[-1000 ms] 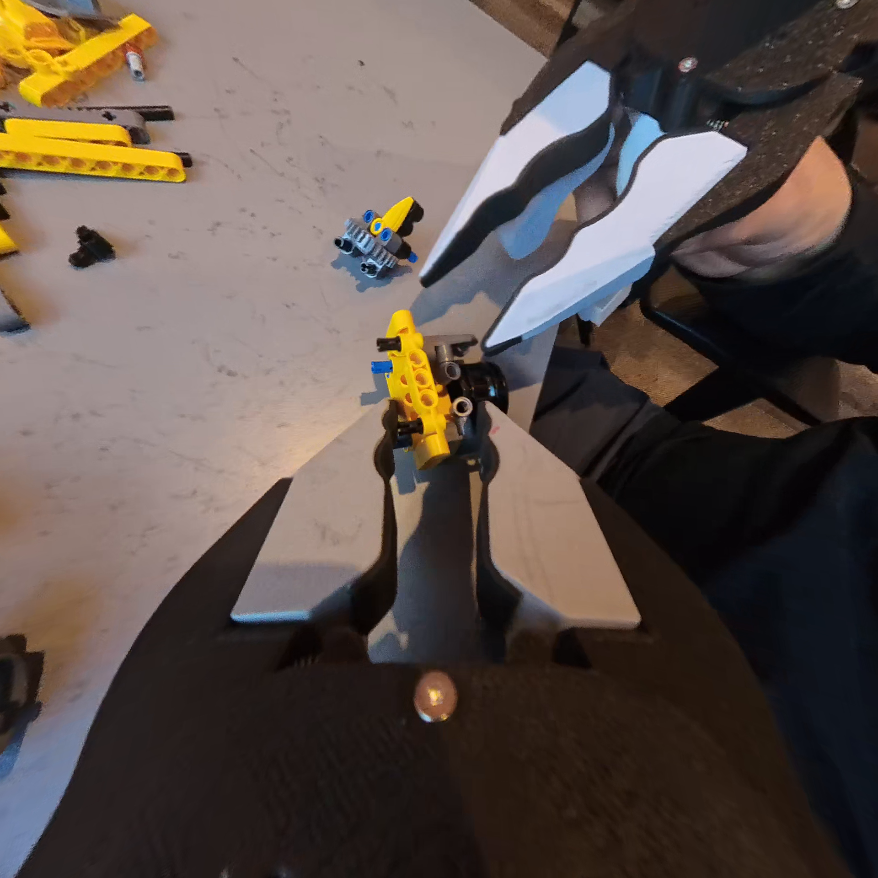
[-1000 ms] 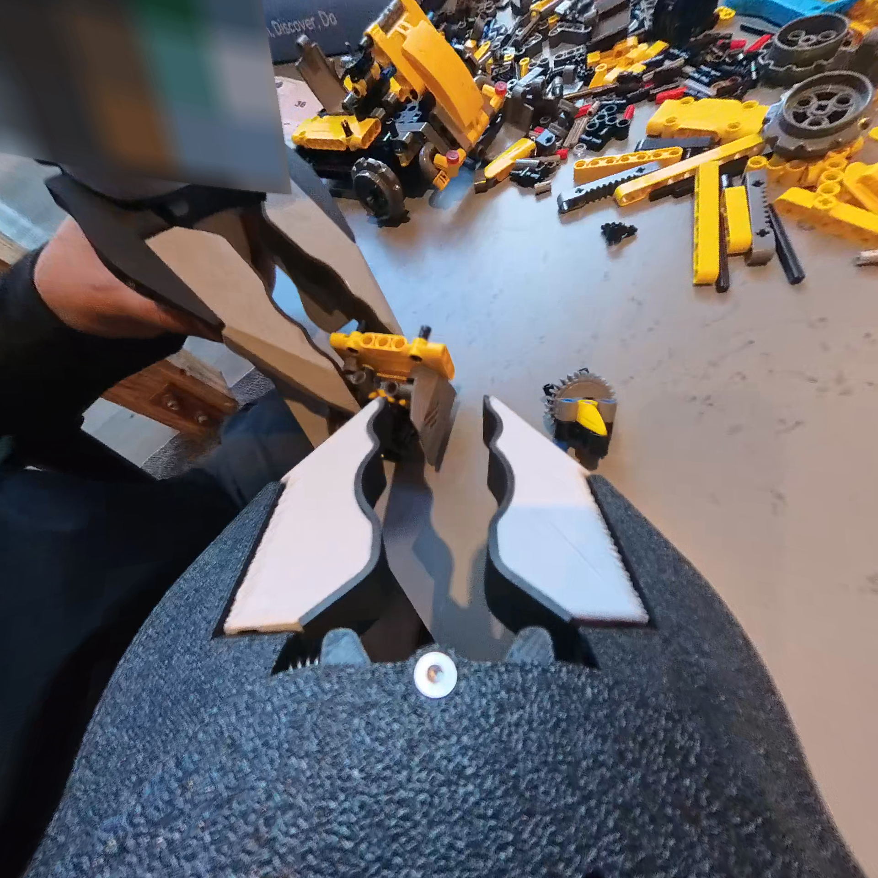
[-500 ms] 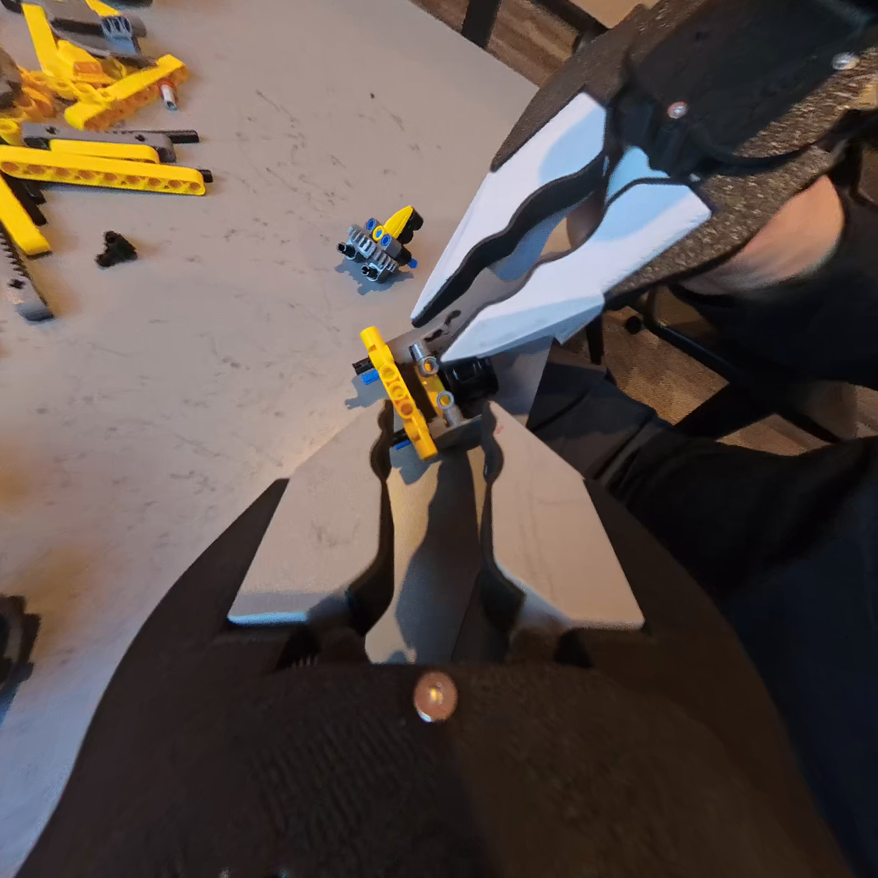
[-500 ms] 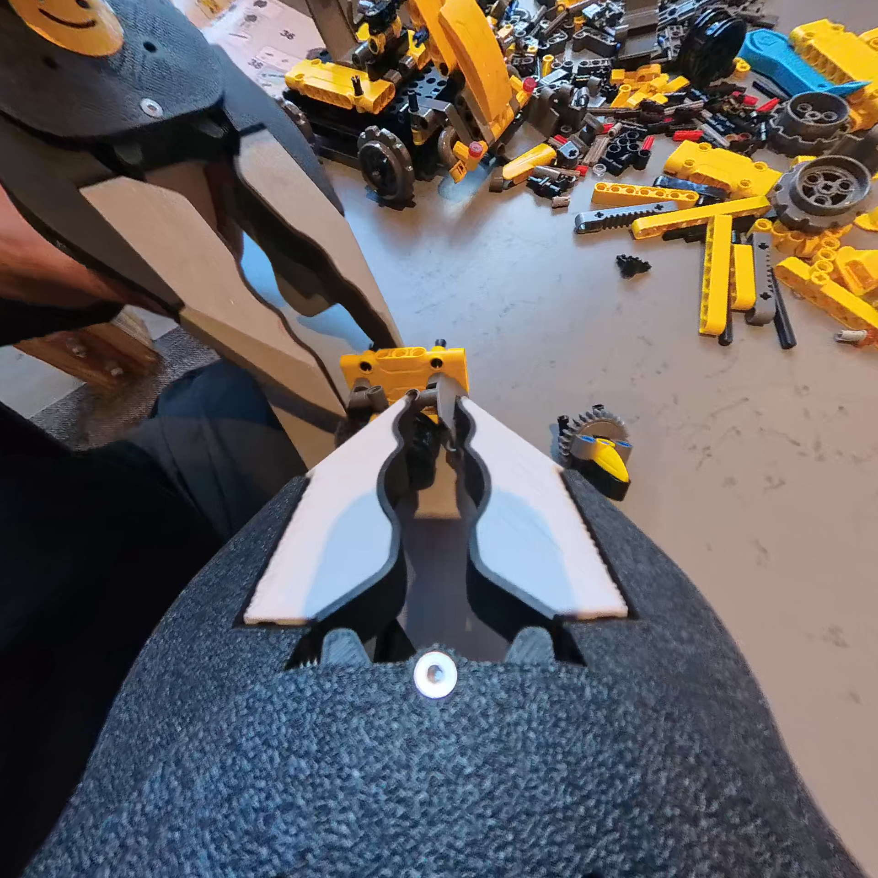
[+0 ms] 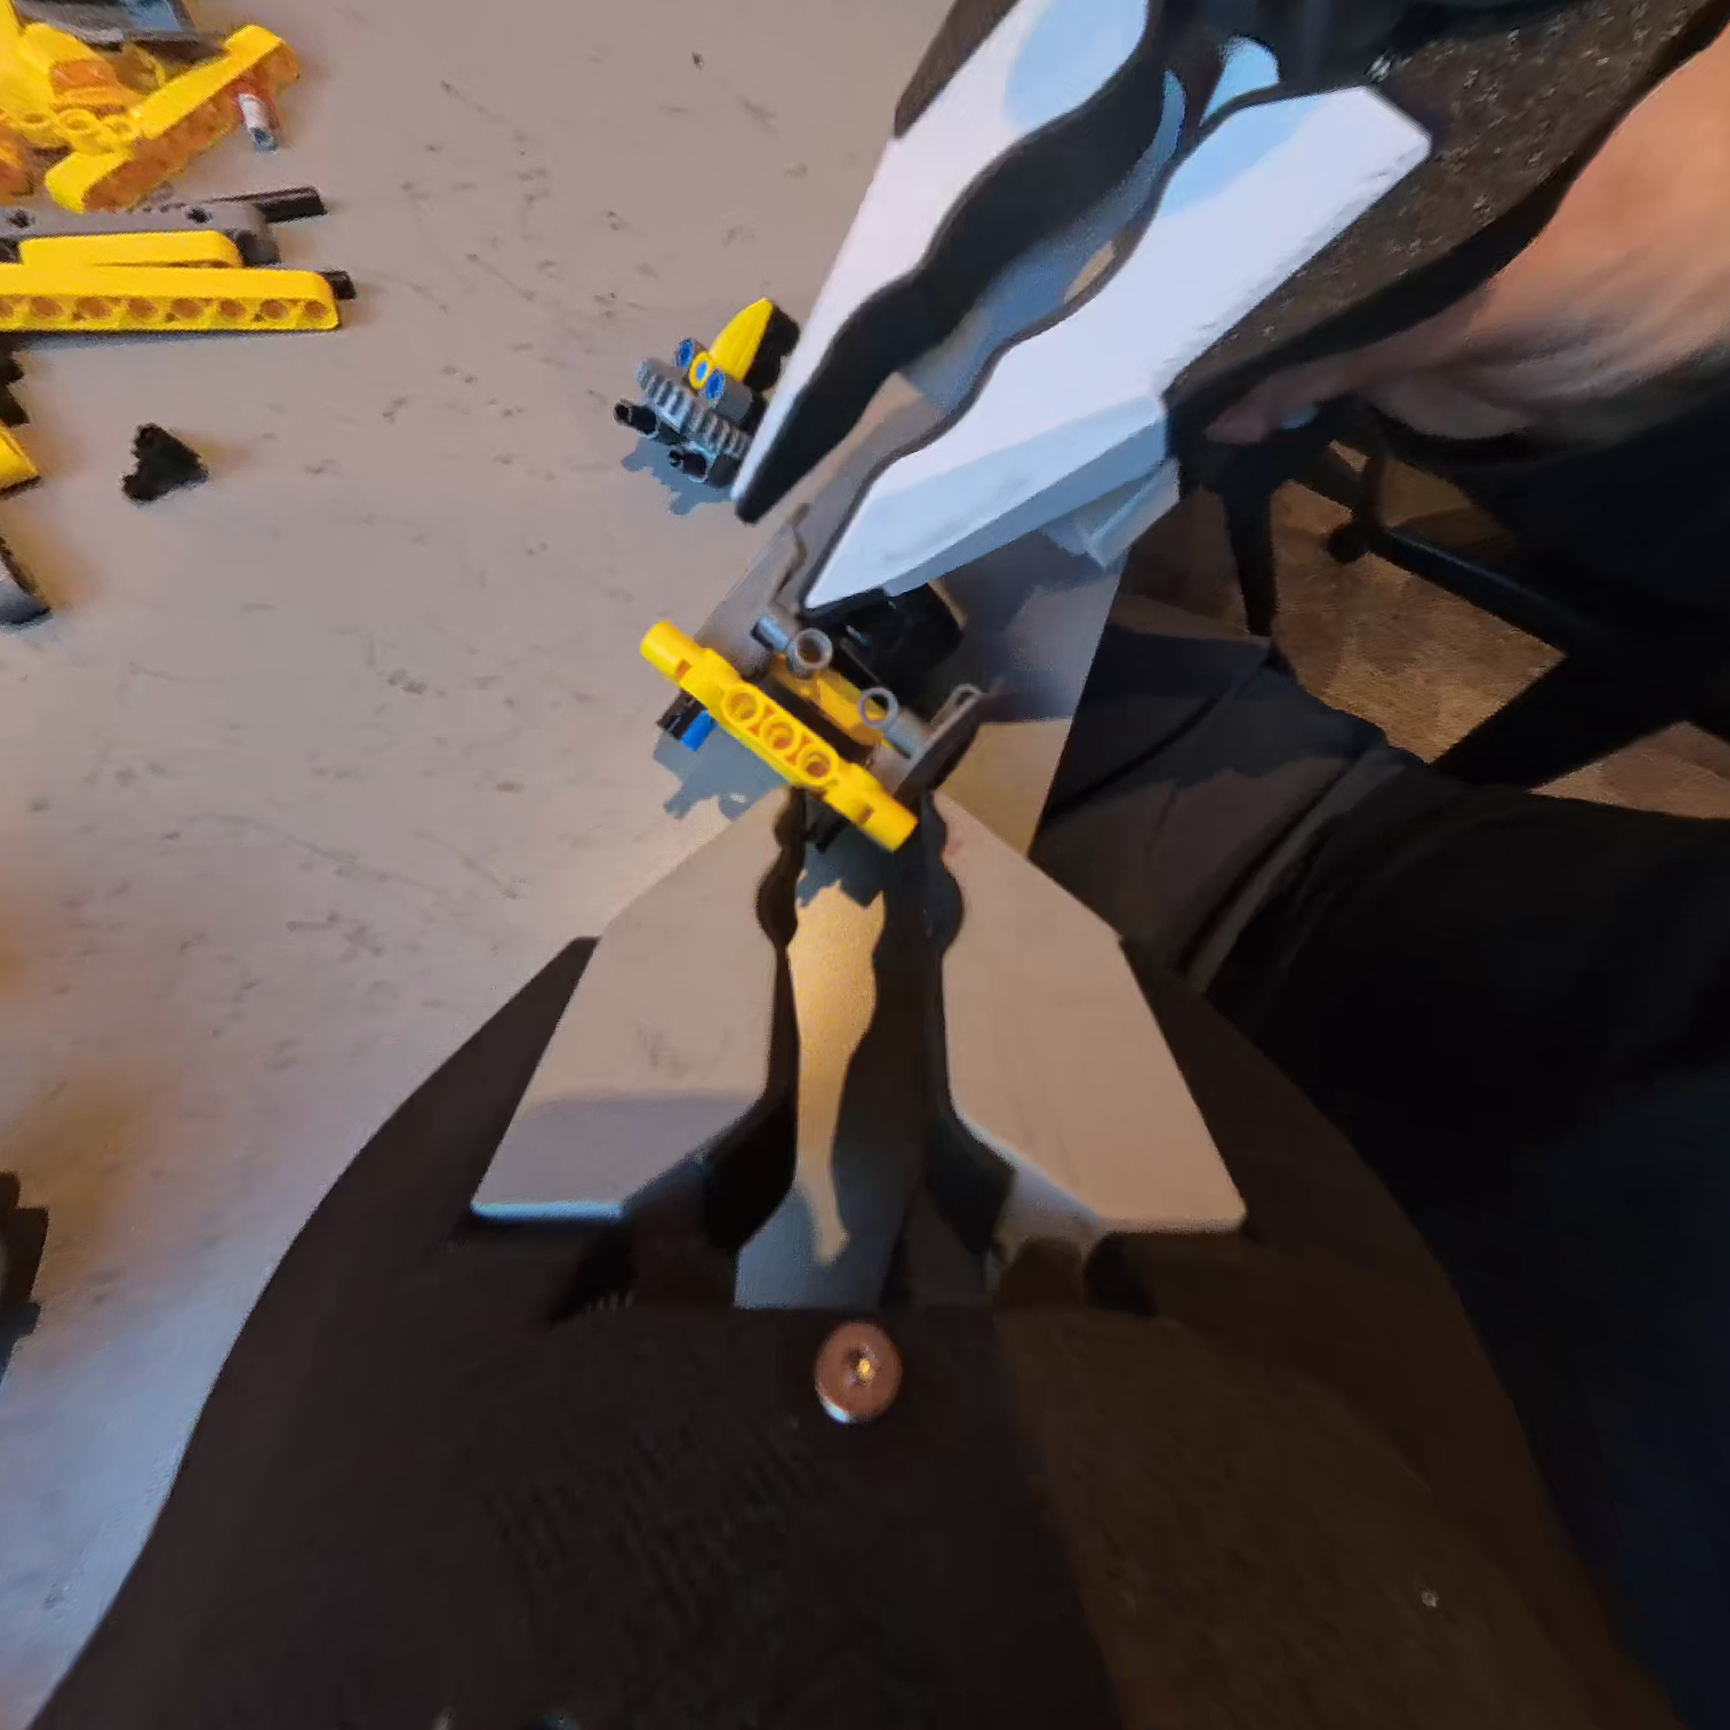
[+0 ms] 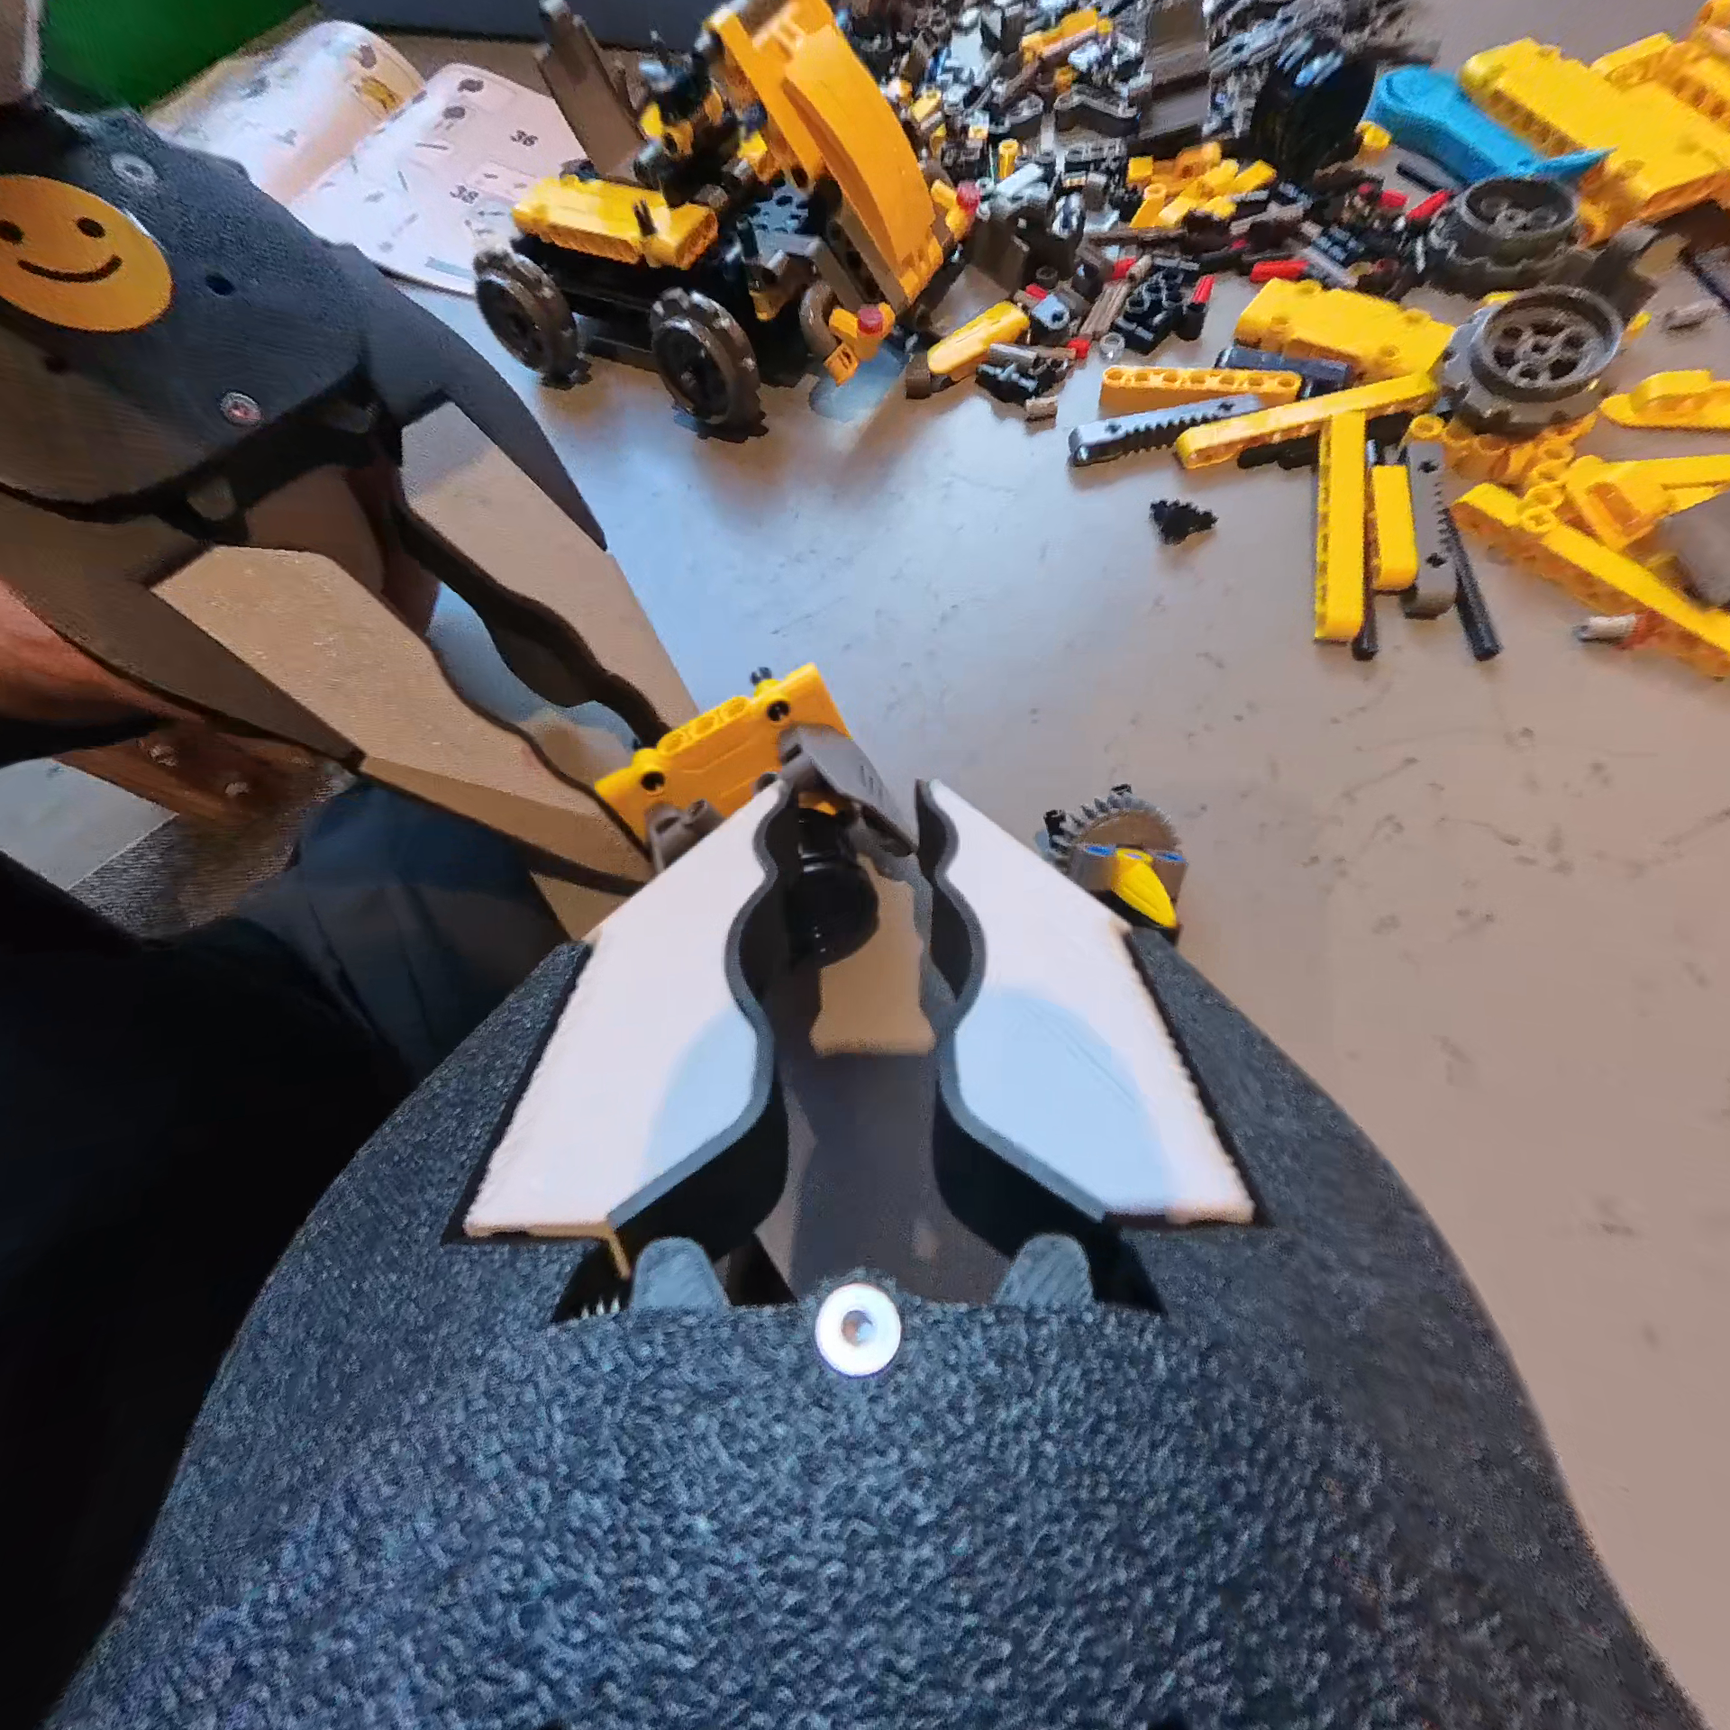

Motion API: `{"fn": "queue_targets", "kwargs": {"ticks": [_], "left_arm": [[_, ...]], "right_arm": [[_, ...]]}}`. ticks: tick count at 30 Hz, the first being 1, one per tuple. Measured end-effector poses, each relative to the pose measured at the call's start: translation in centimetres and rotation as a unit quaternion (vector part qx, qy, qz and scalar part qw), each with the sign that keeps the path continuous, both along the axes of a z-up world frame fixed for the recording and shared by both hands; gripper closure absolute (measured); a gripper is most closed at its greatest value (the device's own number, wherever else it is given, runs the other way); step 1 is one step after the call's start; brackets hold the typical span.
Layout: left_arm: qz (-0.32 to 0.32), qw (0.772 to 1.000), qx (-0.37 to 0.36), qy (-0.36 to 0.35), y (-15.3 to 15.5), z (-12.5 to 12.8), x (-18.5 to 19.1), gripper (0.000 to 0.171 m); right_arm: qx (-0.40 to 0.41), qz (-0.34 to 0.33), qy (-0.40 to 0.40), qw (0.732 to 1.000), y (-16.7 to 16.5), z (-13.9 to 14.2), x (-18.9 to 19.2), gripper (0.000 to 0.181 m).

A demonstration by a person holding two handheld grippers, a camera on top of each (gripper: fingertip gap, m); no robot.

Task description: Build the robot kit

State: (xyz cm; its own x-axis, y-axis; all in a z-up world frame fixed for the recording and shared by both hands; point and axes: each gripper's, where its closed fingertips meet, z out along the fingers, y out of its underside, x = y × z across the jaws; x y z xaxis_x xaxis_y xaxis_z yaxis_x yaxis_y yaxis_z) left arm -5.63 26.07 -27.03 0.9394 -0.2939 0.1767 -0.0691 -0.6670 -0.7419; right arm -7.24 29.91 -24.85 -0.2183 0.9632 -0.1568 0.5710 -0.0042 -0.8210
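Left wrist view: the left tongs (image 5: 857, 824) pinch a small yellow-and-grey brick assembly (image 5: 786, 730) above the surface's (image 5: 374, 749) near edge. The right tongs (image 6: 847, 824) grip its grey panel end (jaws barely parted). Pulling crookedly could pop pins loose. A geared sub-assembly (image 6: 1119, 866) lies beyond.

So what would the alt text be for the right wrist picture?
The right tool closes on a grey part of a small yellow, grey and black brick assembly, which the left tool grips from the left. Behind, a grey table holds a half-built yellow vehicle and scattered loose pieces.
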Motion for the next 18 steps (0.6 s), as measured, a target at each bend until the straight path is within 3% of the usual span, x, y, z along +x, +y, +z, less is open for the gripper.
{"fn": "queue_targets", "kwargs": {"ticks": [9,13,18], "left_arm": [[-0.039,0.999,-0.008,-0.010,0.2,0.0,1.0,0.152],[-0.057,0.998,-0.004,0.026,0.2,-0.1,1.1,0.152],[-0.061,0.996,-0.002,0.069,0.1,-0.2,1.1,0.153]], "right_arm": [[0.101,0.090,-0.023,0.991,-0.8,-0.4,0.3,0.155],[0.177,0.155,-0.055,0.970,-1.1,-0.6,0.6,0.158],[0.224,0.189,-0.099,0.951,-1.2,-0.7,0.8,0.159]]}}
